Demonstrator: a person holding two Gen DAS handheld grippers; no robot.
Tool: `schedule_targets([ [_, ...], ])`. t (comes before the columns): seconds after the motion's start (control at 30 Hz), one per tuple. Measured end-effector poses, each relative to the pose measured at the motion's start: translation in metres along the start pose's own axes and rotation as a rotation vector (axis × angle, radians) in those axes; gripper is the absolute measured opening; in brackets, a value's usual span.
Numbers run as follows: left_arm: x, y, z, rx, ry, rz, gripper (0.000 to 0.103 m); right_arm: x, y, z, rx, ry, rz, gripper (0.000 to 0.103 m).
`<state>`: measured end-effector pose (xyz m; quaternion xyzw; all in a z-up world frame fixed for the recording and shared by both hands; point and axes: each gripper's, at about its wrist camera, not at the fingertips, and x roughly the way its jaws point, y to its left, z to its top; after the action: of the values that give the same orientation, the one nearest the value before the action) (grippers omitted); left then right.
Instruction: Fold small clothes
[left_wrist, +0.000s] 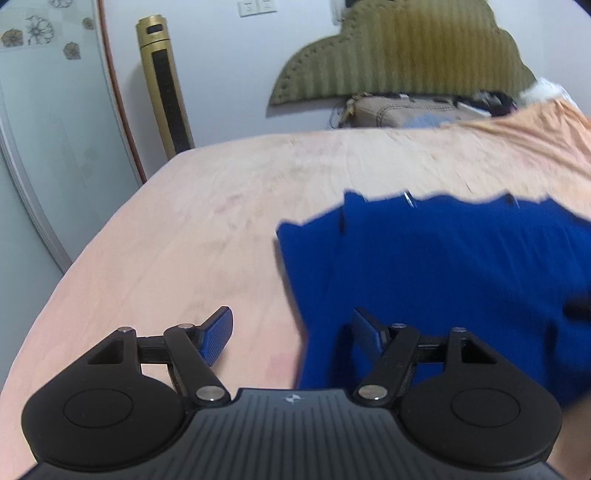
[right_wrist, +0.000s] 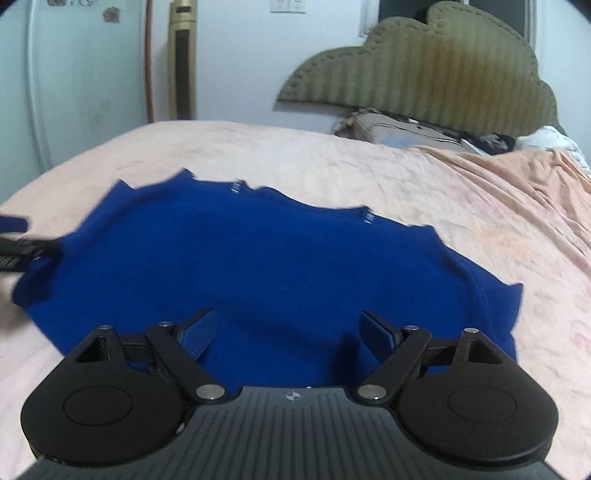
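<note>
Bedroom background
Peach bedsheet (left_wrist: 221, 192), olive headboard (right_wrist: 424, 62), gold tower fan (left_wrist: 164, 85), wall sockets (left_wrist: 256, 6), glass door (left_wrist: 44, 129).

Blue garment (left_wrist: 443, 266) runs off the left wrist view's right edge, its outline smeared by blur; its near hem hides behind the right gripper (right_wrist: 288, 338); headboard (right_wrist: 417, 62) top cropped.

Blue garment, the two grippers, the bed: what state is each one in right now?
Blue garment: spread out on the bed, edges rumpled, not yet folded.
Left gripper: open, at the garment's left edge, gripping nothing.
Right gripper: open, over the garment, gripping nothing.
Bed sheet: pink, wrinkled, covering the bed.
</note>
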<state>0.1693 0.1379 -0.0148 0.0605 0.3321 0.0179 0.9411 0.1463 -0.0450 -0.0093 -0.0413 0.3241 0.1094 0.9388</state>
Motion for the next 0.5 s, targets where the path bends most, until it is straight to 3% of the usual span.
schedule_targets([
  [0.1, 0.019, -0.007, 0.012, 0.012, 0.023, 0.019, 0.071, -0.004, 0.012, -0.001, -0.021, 0.001, 0.027, 0.086],
  [0.23, 0.046, -0.017, 0.010, 0.064, 0.091, 0.099, 0.071, -0.008, 0.024, -0.002, -0.046, 0.000, 0.067, 0.086],
  [0.5, 0.042, -0.012, 0.005, 0.031, 0.100, 0.082, 0.071, -0.017, 0.056, -0.002, -0.123, -0.023, 0.107, 0.086],
])
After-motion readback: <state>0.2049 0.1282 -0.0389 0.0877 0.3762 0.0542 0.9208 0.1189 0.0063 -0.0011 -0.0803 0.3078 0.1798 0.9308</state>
